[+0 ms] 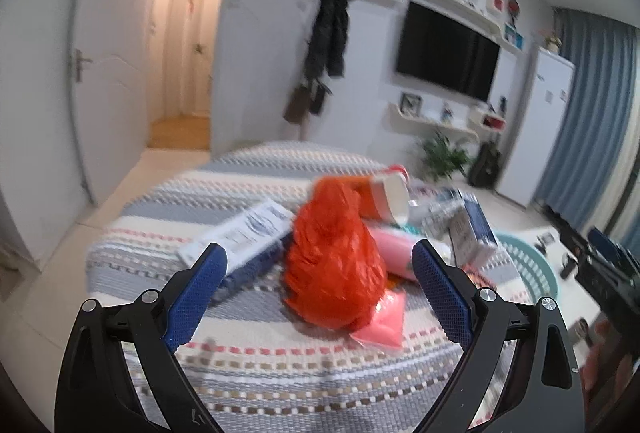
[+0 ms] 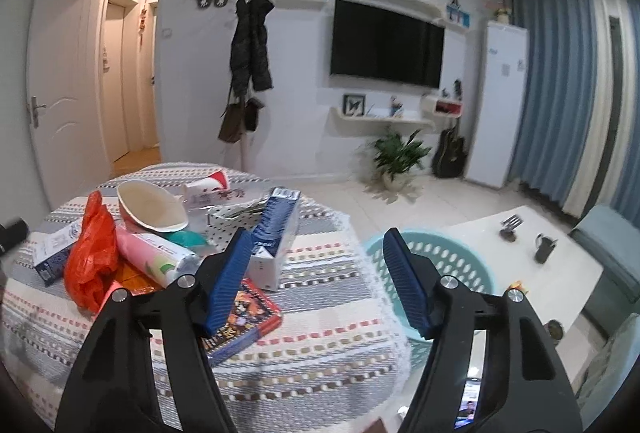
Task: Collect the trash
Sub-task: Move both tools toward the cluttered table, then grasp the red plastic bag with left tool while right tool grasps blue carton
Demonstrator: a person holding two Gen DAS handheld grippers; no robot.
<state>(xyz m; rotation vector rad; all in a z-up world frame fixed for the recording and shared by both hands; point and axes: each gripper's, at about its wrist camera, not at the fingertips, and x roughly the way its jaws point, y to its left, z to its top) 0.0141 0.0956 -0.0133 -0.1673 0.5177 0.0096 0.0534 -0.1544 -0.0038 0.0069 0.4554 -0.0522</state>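
Observation:
A crumpled red plastic bag (image 1: 334,257) stands on the striped tablecloth (image 1: 256,365), straight ahead of my open, empty left gripper (image 1: 320,253); the bag lies between and just beyond the fingertips. Behind it are a white-and-blue carton (image 1: 240,233), a pink tube (image 1: 394,253), a paper bowl (image 1: 386,199) and a blue box (image 1: 474,229). My right gripper (image 2: 316,253) is open and empty above the table's right edge, near the blue box (image 2: 276,229) and a colourful flat packet (image 2: 244,321). The red bag (image 2: 90,253) and the bowl (image 2: 150,205) show at its left.
A teal perforated basket (image 2: 448,269) sits on the floor right of the table. A white low table (image 2: 532,265) with small dark objects stands beyond it. A flat pink sachet (image 1: 382,317) lies beside the red bag.

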